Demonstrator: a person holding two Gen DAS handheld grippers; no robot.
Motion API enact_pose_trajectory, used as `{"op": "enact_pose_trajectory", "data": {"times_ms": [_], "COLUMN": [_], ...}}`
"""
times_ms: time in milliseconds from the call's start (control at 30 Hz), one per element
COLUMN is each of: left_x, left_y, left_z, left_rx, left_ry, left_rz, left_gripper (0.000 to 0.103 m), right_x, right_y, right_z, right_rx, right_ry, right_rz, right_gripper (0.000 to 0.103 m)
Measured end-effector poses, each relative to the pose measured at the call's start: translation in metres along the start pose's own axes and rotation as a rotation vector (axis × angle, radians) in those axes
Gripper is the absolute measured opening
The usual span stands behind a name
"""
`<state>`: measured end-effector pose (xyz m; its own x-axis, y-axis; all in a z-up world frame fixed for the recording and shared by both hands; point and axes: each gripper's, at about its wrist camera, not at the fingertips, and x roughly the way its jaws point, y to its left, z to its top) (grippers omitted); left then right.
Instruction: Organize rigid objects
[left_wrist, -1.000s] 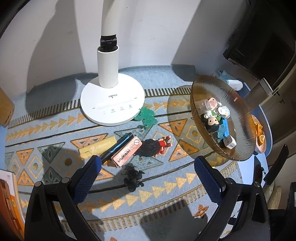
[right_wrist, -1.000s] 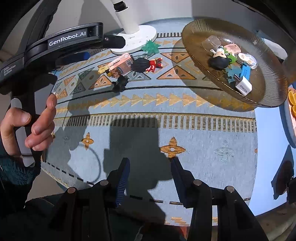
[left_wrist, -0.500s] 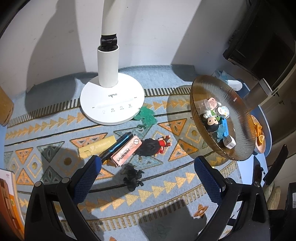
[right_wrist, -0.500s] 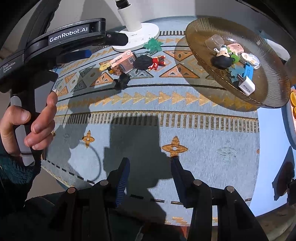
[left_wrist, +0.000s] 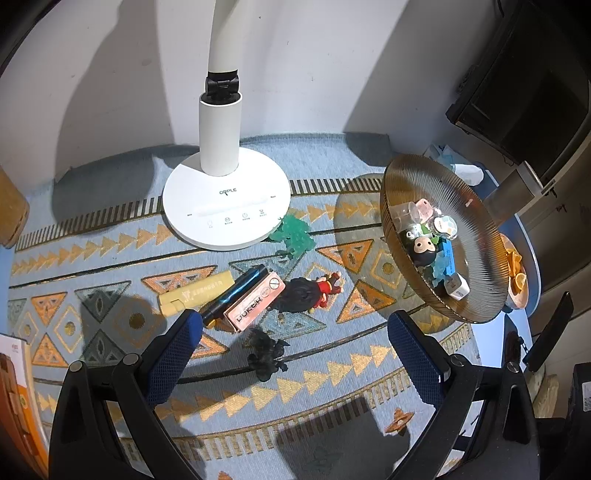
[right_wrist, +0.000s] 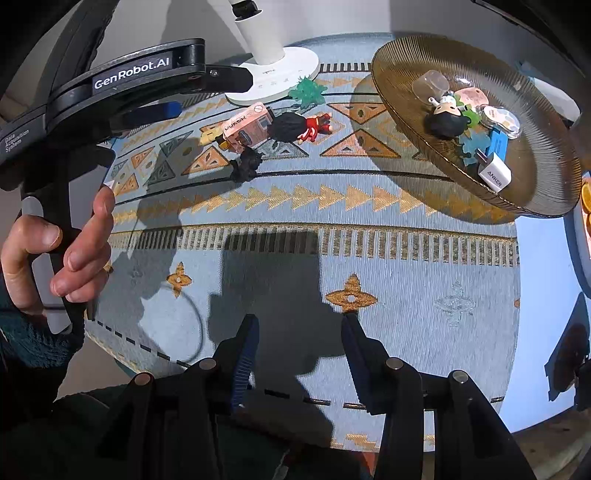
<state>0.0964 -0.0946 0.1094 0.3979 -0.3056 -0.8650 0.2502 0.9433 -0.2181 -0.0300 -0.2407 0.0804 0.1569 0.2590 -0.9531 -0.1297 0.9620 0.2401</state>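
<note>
Hovering above the black toy (left_wrist: 266, 353) — left gripper (left_wrist: 291, 332), fingers spread.

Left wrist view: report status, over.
Left tool open, empty, above black figurine. Right tool open, empty, over mat. Bowl part-filled; pink box, green toy loose. Nothing blocking.

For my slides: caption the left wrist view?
Open left tongs hover over toys on the patterned mat, beside a filled amber dish.

"OPPLE" is printed on the lamp base (left_wrist: 226, 206), "ANKER" on the white charger (right_wrist: 495, 173), "GenRobot.AI" on the left gripper (right_wrist: 131, 72).
</note>
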Motion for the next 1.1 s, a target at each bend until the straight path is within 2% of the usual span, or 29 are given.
{"op": "enact_pose_trajectory", "data": {"times_ms": [400,900,1000,1100], "left_x": [-0.003,-0.012,-0.014,-0.014], "left_y": [0.006,0.028,0.036,0.039], "left_z": [0.001,-0.010,-0.012,-0.011], "left_rx": [0.002,-0.002,0.006,0.069], "left_ry": [-0.008,-0.004,0.002,0.024], "left_rz": [0.007,0.026,0.024,-0.004], "left_gripper": [0.100,0.100,0.100,0.100], "right_x": [0.006,0.021,0.024,0.022], "right_y": [-0.001,0.020,0.021,0.017], "right_z": [0.000,0.001,0.004,0.012], "right_rx": [-0.006,-0.033,-0.044,-0.076], "right_ry": [0.018,0.039,0.039,0.014], "right_rz": [0.016,0.023,-0.006,-0.085], "right_gripper": [0.045,0.045,0.045,0.045]}}
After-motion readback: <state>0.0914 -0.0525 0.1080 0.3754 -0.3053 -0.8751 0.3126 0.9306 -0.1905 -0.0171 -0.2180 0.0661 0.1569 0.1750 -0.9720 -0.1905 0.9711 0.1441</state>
